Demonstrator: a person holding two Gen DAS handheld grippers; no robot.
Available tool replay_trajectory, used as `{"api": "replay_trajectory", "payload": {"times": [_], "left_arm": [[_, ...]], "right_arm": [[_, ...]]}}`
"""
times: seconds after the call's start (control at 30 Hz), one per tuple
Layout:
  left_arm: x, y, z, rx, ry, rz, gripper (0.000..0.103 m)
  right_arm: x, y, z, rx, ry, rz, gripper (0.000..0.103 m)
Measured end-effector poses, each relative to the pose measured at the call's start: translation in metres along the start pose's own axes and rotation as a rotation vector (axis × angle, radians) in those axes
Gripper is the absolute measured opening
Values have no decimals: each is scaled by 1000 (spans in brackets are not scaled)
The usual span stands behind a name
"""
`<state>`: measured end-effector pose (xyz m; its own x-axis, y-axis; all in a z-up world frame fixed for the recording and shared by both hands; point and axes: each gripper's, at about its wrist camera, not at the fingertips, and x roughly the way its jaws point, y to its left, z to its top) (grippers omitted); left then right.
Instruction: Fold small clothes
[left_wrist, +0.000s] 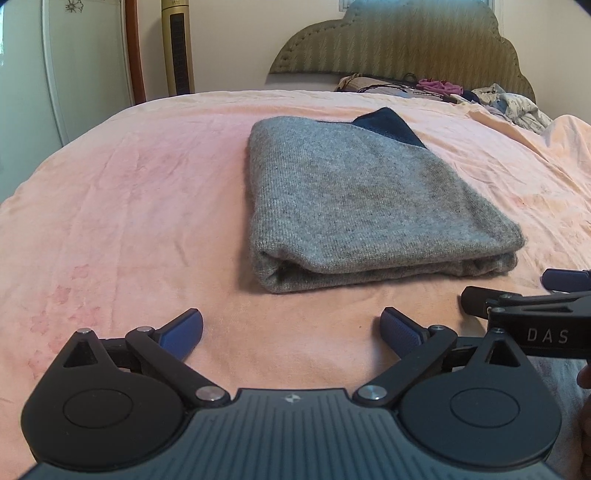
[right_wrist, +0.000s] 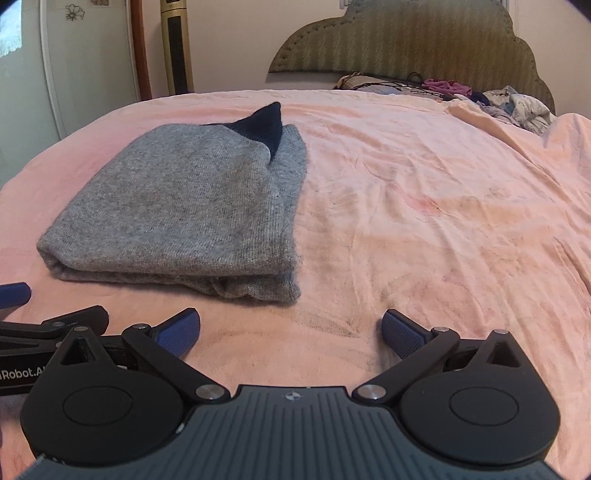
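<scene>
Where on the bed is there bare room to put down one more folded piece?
Bare sheet lies right of the grey sweater, up to the rumpled fold at the right edge. Another bare patch lies left of the sweater in the left view. The clothes pile crowds the headboard corner.

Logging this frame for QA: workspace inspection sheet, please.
Surface: pink wrinkled bedsheet, faint stains.
Job's things: grey knitted garment, folded flat, dark navy part poking out at far end.
Clutter: heap of loose clothes by the headboard.
Grippers: left gripper and right gripper open, holding nothing, short of the garment.
Cables: dark cord near the pillow.
Surroundings: padded olive headboard, gold tower fan.
</scene>
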<state>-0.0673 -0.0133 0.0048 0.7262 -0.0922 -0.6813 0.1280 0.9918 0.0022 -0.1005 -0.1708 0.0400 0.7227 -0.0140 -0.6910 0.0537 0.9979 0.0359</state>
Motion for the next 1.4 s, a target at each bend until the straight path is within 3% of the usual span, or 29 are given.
{"api": "replay_trajectory", "payload": {"times": [1.4], "left_arm": [[1, 3, 1, -17, -1, -2, 103]], "right_arm": [[-1, -2, -1, -9, -9, 13, 103]]}}
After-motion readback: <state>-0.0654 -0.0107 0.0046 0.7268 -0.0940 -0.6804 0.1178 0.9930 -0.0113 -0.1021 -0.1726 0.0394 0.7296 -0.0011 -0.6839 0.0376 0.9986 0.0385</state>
